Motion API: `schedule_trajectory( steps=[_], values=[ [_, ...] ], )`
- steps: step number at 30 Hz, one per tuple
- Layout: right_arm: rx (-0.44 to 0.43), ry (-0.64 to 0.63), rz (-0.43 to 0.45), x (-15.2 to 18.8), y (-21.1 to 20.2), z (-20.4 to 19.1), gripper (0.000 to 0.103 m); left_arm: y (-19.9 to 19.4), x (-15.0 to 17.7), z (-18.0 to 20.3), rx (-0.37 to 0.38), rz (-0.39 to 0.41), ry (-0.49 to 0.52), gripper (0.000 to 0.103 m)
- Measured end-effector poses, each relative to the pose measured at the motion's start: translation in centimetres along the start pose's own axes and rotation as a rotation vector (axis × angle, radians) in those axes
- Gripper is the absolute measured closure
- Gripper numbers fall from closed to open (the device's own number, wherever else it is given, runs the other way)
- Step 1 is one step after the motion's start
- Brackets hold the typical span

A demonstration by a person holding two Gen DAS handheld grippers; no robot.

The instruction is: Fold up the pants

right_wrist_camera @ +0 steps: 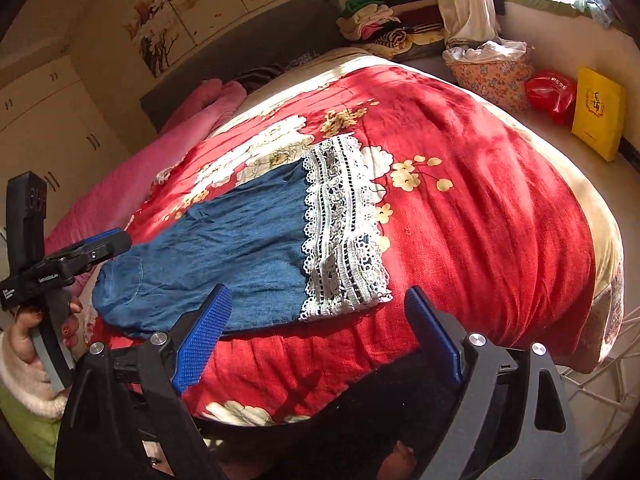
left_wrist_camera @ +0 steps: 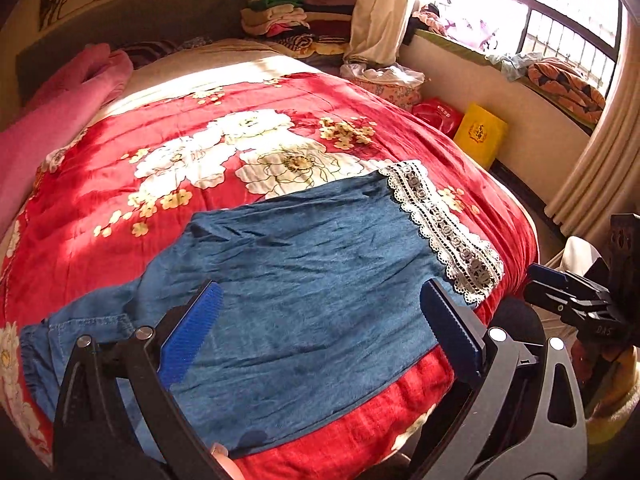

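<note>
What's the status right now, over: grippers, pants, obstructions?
Left gripper open, empty. Right gripper open, empty. Blue pants lying folded on red quilt, lace cuff on top. Nothing obstructing.

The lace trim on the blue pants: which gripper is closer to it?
Right. The right gripper, open, hangs just in front of the lace trim; the left gripper, open, hovers over the pants' plain blue middle.

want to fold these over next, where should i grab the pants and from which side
Grip the lace hem at its near corner, coming in from the bed's near edge with the right hand-held gripper. The pants lie flat, and that corner sits just ahead of its open jaws.
</note>
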State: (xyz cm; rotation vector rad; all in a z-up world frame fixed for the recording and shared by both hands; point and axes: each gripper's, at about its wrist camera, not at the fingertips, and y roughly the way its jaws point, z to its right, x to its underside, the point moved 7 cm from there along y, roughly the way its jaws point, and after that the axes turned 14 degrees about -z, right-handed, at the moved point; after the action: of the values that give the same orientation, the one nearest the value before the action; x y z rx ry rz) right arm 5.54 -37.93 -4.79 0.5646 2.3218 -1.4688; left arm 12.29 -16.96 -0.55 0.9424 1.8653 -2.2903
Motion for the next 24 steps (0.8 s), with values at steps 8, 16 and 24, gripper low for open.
schedule_trajectory(
  steps=[8, 16, 24],
  values=[
    [-0.034, 0.06, -0.033, -0.2, 2.2, 1.0, 0.016, 4.7, -5.4, 2.4, 0.03, -0.062, 0.082, 0.01],
    [-0.092, 0.128, -0.068, -0.6, 3.9, 1.7, 0.016, 9.3, -9.6, 3.6, 0.038, -0.107, 0.158, 0.01],
    [-0.134, 0.184, -0.081, -0.7, 5.0, 2.2, 0.018, 12.6, -12.9, 4.6, 0.073, -0.141, 0.241, 0.01]
  ],
)
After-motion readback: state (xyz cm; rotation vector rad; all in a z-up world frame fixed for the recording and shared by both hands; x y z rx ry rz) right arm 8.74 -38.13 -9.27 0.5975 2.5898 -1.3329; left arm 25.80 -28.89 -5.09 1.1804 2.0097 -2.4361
